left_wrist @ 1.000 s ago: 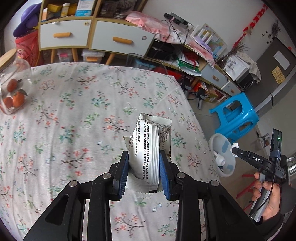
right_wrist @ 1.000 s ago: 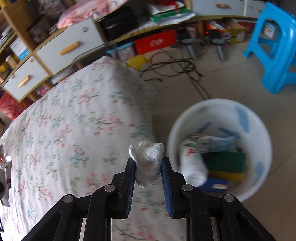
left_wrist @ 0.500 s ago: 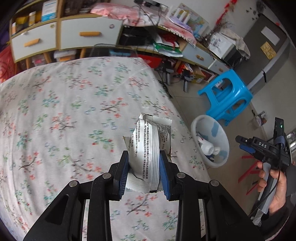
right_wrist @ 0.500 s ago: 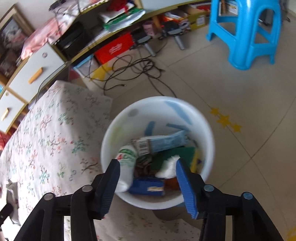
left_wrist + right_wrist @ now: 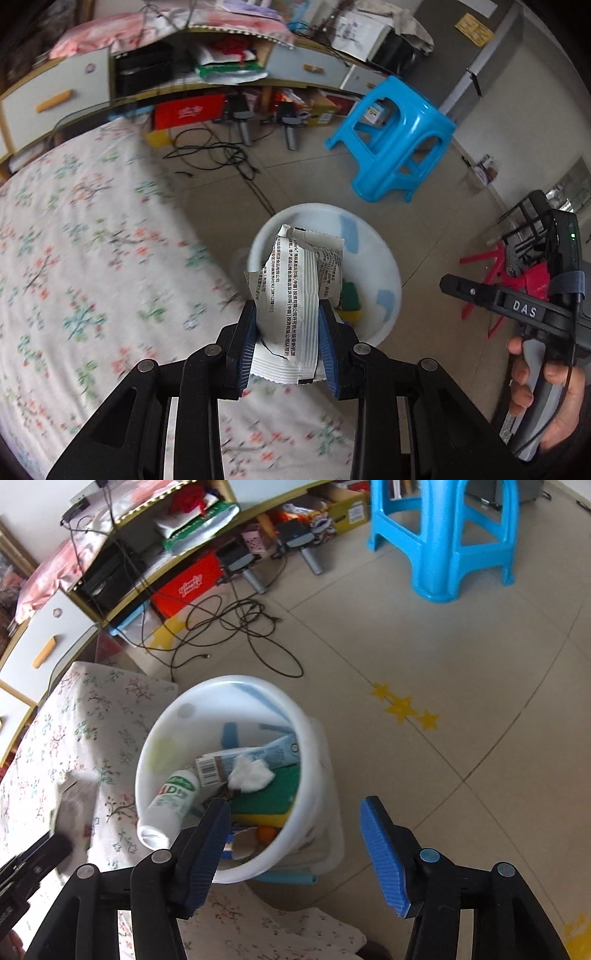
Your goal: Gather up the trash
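My left gripper (image 5: 287, 310) is shut on a white printed snack wrapper (image 5: 295, 291), which it holds just past the table edge, over the white trash bin (image 5: 388, 266). In the right wrist view the bin (image 5: 147, 746) holds a crumpled white tissue (image 5: 250, 773), a white bottle (image 5: 170, 801), a tube and a green-and-yellow box. My right gripper (image 5: 295, 805) hovers over the bin's near rim; its jaws are opening and nothing is between them. A hand (image 5: 546, 398) holds that gripper at the right of the left wrist view.
The table's floral cloth (image 5: 74, 258) ends right beside the bin. A blue plastic stool (image 5: 443, 535) stands on the tiled floor beyond. Loose black cables (image 5: 229, 620) lie before the cluttered low shelves (image 5: 221, 74). Red furniture legs (image 5: 487, 266) stand at the right.
The right gripper moved over the bin, opened and let the crumpled tissue fall in. The left gripper carried the wrapper across the table to the bin.
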`<action>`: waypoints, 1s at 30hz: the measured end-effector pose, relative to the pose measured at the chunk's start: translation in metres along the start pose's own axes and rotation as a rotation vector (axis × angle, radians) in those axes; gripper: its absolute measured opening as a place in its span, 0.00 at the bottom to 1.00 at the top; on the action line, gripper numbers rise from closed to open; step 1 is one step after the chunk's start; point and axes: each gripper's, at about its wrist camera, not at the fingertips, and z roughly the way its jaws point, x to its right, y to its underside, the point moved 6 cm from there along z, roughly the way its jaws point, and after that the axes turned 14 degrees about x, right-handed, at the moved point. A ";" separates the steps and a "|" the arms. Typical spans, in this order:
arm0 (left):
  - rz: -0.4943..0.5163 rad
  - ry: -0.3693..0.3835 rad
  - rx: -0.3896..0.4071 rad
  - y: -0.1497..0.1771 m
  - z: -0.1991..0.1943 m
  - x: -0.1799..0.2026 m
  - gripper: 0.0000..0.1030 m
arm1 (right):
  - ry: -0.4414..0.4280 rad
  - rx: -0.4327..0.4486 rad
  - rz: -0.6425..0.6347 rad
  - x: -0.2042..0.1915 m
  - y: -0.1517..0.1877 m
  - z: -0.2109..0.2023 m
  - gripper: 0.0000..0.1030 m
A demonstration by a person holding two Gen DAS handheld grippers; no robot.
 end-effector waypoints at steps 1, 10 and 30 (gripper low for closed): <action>0.005 0.003 0.001 -0.002 0.004 0.004 0.33 | 0.000 0.000 0.005 0.003 -0.001 0.000 0.62; 0.035 -0.031 0.033 -0.014 0.026 0.014 0.93 | 0.000 0.014 -0.019 0.005 -0.006 -0.003 0.62; 0.002 -0.192 0.028 0.049 -0.123 -0.036 1.00 | -0.024 0.031 -0.100 -0.052 0.018 -0.037 0.69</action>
